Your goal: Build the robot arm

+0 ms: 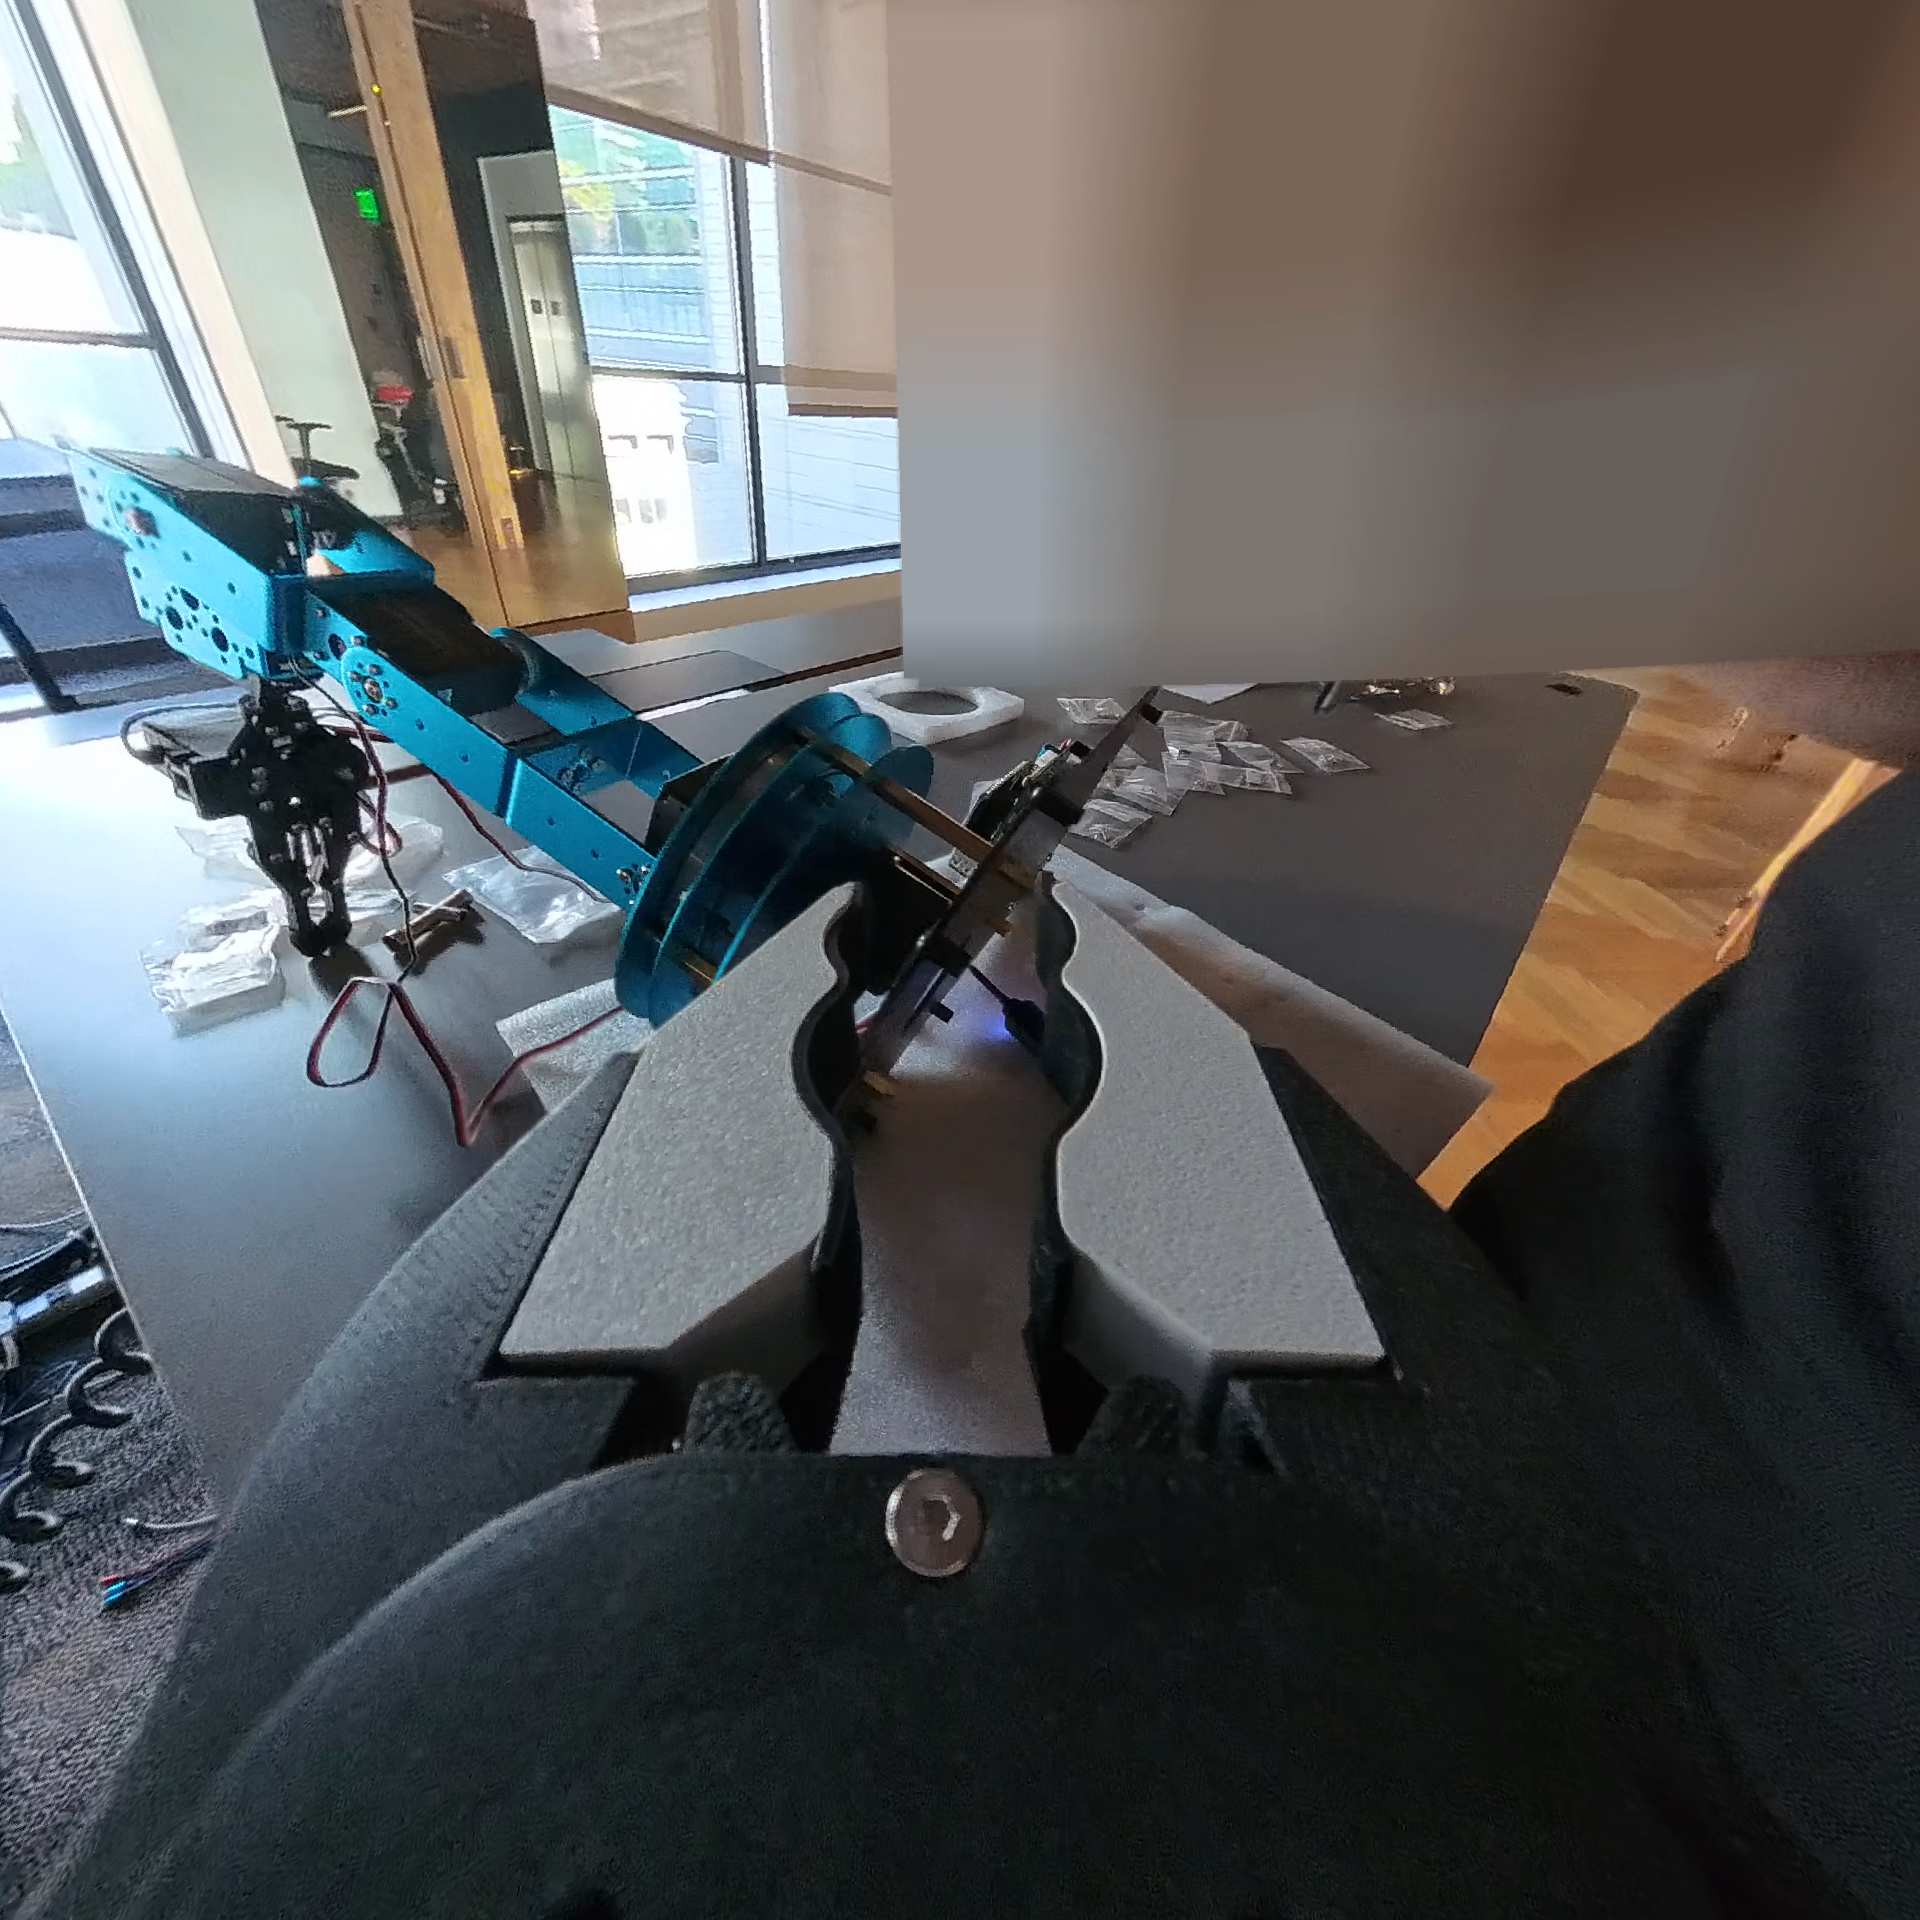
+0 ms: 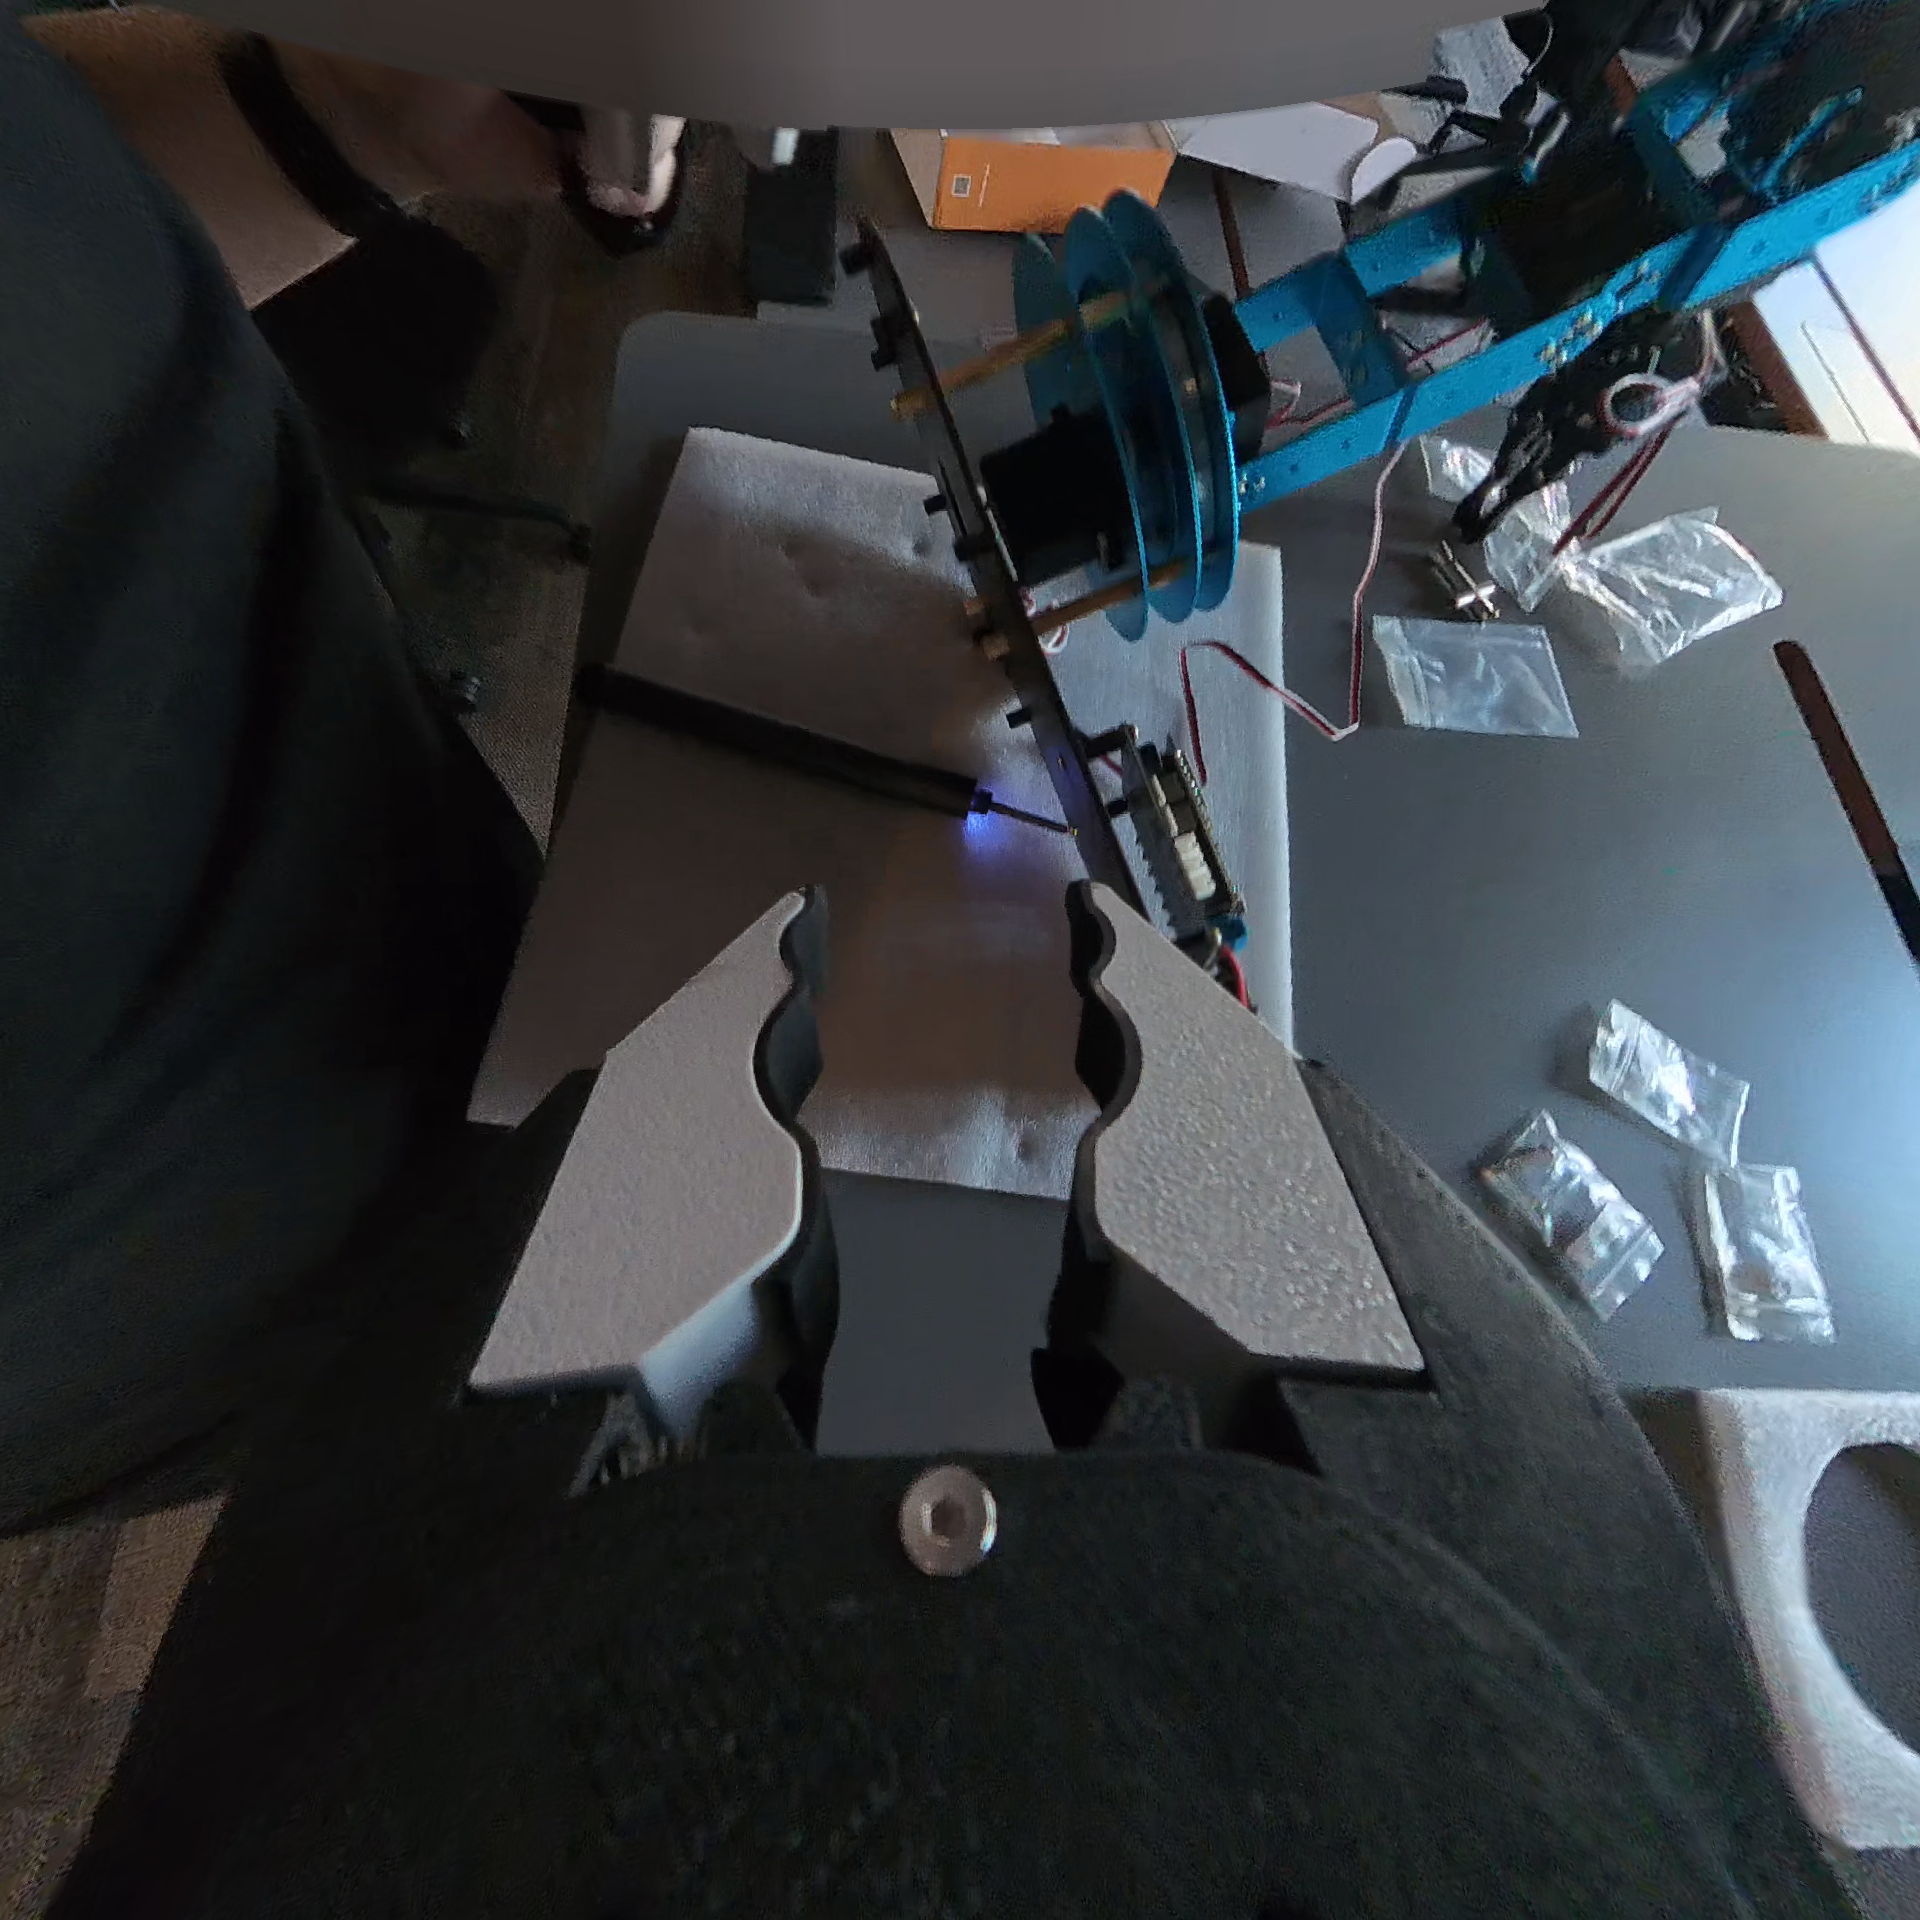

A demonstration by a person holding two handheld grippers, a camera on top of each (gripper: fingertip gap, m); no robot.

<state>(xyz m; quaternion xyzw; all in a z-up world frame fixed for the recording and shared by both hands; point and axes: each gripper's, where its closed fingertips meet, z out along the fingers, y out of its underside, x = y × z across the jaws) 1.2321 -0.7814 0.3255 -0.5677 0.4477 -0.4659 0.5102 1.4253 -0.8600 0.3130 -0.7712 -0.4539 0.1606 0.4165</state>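
A blue metal robot arm kit (image 1: pixel 540 748) lies tilted on a dark table (image 1: pixel 260 1143), its black claw (image 1: pixel 301 831) touching the tabletop. Its blue discs (image 1: pixel 748 831) join a black base plate (image 1: pixel 1023 831), which stands on edge on a white foam sheet (image 1: pixel 935 1195). My left gripper (image 1: pixel 945 904) is open, and the plate's near end shows in the gap between its fingers. In the right wrist view my right gripper (image 2: pixel 945 904) is open and empty over the foam (image 2: pixel 790 540), its right fingertip close to the plate's lower end (image 2: pixel 1081 831). A black screwdriver (image 2: pixel 790 738) with a blue light lies on the foam, its tip at the plate.
Several small clear bags (image 2: pixel 1475 675) lie on the table (image 2: pixel 1507 935). Red and white wires (image 2: pixel 1278 696) trail from the arm. A white foam block with a round hole (image 2: pixel 1787 1621) sits at the right. An orange box (image 2: pixel 1039 177) lies beyond. A person in dark clothing (image 2: pixel 156 727) is close by. The grippers' ends are close to 20 centimeters from one another.
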